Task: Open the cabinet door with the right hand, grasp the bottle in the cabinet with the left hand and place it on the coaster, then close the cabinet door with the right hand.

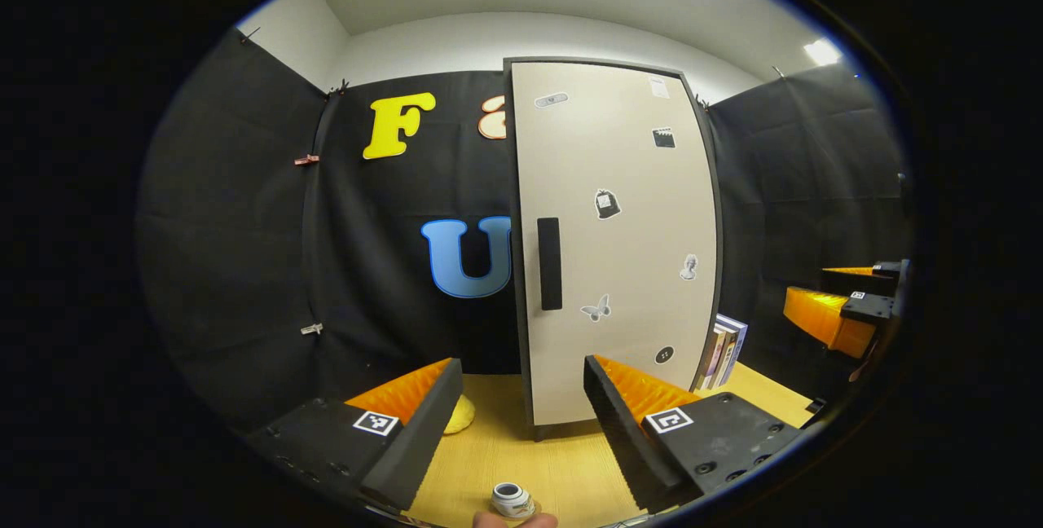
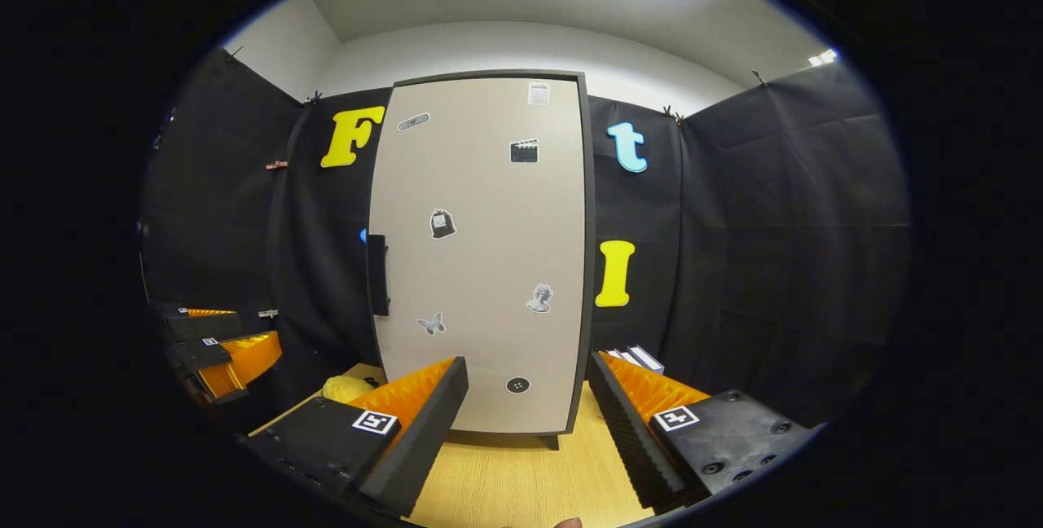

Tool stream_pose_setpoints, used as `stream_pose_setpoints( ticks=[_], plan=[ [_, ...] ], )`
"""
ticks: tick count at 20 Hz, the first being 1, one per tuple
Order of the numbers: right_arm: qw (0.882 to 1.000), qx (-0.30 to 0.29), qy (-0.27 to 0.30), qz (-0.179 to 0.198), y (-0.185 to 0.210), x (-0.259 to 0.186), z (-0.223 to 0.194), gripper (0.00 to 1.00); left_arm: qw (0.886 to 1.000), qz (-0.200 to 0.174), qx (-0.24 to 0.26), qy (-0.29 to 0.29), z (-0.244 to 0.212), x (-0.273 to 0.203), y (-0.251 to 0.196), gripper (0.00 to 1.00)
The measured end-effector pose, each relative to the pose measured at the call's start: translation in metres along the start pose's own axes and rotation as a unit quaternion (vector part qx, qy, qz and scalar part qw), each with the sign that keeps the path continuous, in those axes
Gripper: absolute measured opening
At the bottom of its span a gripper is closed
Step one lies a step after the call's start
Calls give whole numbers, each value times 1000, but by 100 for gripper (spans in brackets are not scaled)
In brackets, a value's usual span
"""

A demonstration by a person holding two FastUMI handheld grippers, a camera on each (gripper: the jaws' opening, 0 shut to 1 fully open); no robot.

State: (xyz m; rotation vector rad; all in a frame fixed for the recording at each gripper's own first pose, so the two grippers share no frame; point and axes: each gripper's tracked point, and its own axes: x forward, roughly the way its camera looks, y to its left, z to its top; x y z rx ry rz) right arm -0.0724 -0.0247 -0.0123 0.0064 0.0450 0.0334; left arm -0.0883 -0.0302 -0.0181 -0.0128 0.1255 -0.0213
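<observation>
The cabinet door [image 2: 481,251] is closed, so the bottle is hidden behind it and I cannot say where inside it stands. The door has a dark vertical handle [image 2: 376,274] near its left edge. A small bottle-like object [image 1: 512,500] lies on the wooden table [image 1: 521,446] at the very bottom of the left gripper view, just above a fingertip; I cannot tell what it is.

The right gripper [image 2: 528,398] is in front of the lower part of the door, its fingers spread wide and holding nothing. The left gripper [image 1: 523,398] also has its fingers spread and empty, and it faces the handle side of the door. A yellow round thing [image 1: 459,414] rests on the table left of the cabinet – possibly the coaster, but it is half hidden behind a finger.

The task seems to be at its start. The risk I see: the handle is well to the left of the right gripper's line, so a straight push forward would meet the flat door and could shift the cabinet. The left gripper is also close to the door's swing path – the opening door may hit it.
</observation>
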Motion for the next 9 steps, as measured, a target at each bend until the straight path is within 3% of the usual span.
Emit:
stream_pose_setpoints(
  ticks=[9],
  plan=[
    [1000,1,-2,13,10,11,-2,98,1000,-13,4,5,-4,17,-7,94]
  ],
)
